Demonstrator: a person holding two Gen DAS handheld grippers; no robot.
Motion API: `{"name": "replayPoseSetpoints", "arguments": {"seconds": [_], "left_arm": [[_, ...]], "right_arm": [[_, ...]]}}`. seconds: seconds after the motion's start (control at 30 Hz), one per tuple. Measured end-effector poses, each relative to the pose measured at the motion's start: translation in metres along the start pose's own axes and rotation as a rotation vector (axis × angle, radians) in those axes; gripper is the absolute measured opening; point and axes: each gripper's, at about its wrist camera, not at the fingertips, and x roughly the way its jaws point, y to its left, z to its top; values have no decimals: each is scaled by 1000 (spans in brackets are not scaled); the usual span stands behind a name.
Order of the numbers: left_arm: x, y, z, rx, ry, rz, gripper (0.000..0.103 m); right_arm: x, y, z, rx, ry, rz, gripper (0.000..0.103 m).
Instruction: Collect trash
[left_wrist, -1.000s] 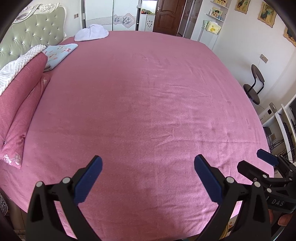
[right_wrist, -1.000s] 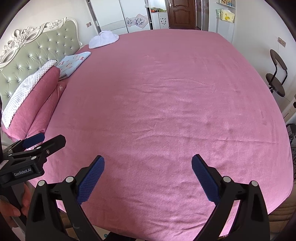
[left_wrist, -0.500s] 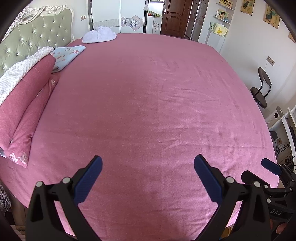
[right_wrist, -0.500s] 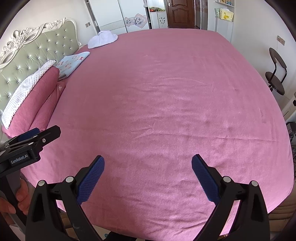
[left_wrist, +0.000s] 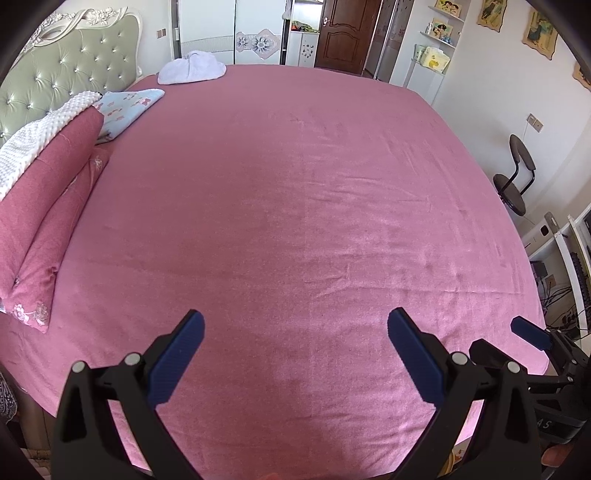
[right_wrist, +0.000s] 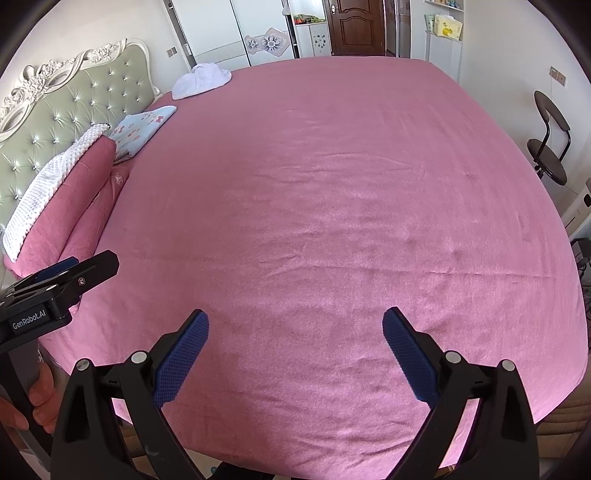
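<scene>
My left gripper (left_wrist: 295, 325) is open and empty above the near edge of a large bed with a pink sheet (left_wrist: 295, 203). My right gripper (right_wrist: 295, 325) is open and empty too, above the same near edge (right_wrist: 314, 203). The right gripper shows at the lower right of the left wrist view (left_wrist: 532, 334). The left gripper shows at the left of the right wrist view (right_wrist: 74, 269). No trash shows on the sheet in either view.
Pink pillows (left_wrist: 33, 206) with a white blanket (left_wrist: 33, 144) lie at the left by the green tufted headboard (left_wrist: 66, 88). A light blue pillow (left_wrist: 125, 107) and a white cloth bundle (left_wrist: 192, 68) lie at the far left. A black chair (left_wrist: 517, 181) stands right of the bed.
Both grippers have drawn back and risen a little from the bed, so more of the sheet shows. Both stay open.
</scene>
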Motion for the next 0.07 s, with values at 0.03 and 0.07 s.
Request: {"name": "replayPoseSetpoints", "arguments": {"seconds": [0.03, 0.07], "left_arm": [[0, 0, 0, 2, 2, 3, 99], [0, 0, 0, 1, 4, 1, 99]], "right_arm": [[0, -1, 0, 3, -1, 1, 92], [0, -1, 1, 4, -2, 1, 92]]}}
